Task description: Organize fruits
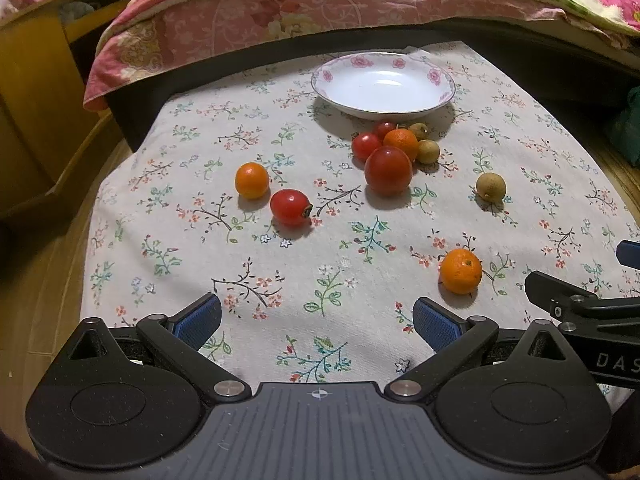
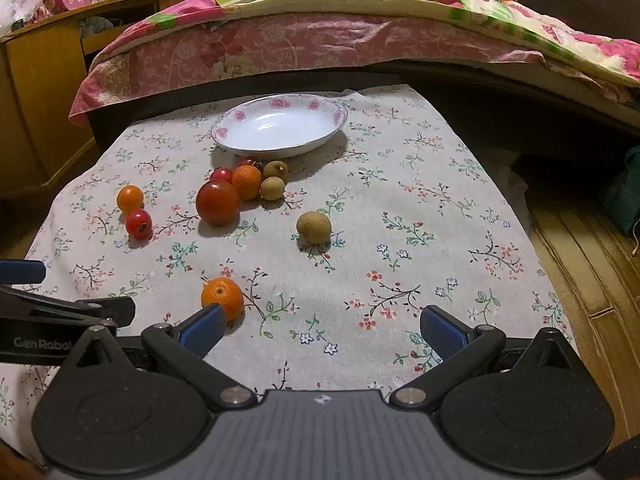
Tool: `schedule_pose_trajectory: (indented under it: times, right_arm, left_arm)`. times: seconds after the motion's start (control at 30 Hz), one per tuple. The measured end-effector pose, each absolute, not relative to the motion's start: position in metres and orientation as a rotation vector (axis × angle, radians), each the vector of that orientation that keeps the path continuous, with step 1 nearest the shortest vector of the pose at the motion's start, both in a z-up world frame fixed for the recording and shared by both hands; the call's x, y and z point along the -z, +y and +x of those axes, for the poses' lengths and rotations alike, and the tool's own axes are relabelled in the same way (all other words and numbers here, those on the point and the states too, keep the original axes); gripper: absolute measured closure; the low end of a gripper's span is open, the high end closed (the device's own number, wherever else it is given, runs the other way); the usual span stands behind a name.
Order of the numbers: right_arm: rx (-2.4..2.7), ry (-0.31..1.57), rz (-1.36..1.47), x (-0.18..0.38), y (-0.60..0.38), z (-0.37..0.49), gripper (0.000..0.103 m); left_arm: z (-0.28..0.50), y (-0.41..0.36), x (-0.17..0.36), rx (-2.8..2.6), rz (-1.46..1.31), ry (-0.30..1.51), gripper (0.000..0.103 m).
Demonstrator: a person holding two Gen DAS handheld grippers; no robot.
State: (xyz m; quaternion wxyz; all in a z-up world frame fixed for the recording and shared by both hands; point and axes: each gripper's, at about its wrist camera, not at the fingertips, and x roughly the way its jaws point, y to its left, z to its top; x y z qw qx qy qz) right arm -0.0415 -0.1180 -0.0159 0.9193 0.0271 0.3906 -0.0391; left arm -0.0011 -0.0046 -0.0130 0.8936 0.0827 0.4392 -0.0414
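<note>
Meanwhile, held left gripper [image 1: 316, 322] and right gripper [image 2: 320, 330] spread wide, gripping nothing. Saw empty plate [image 1: 384, 82] at twelve o'clock; below it clustered tomatoes [image 1: 388, 170], oranges [image 1: 460, 266], perhaps longans [image 1: 491, 187].

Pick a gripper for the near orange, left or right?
Right, probably. The near orange sits just ahead of the right gripper, beside its left finger. From the left gripper it lies off past the right finger. Both are open and empty; the plate is bare.
</note>
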Motion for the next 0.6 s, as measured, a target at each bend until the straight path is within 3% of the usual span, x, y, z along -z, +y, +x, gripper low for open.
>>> schedule_pose_trajectory:
  times: [0.6]
  right_arm:
    - [0.079, 0.818, 0.058, 0.0203, -0.1179, -0.0398, 0.000]
  left_arm:
    - [0.0005, -0.0040, 0.0134, 0.089, 0.174, 0.924, 0.002]
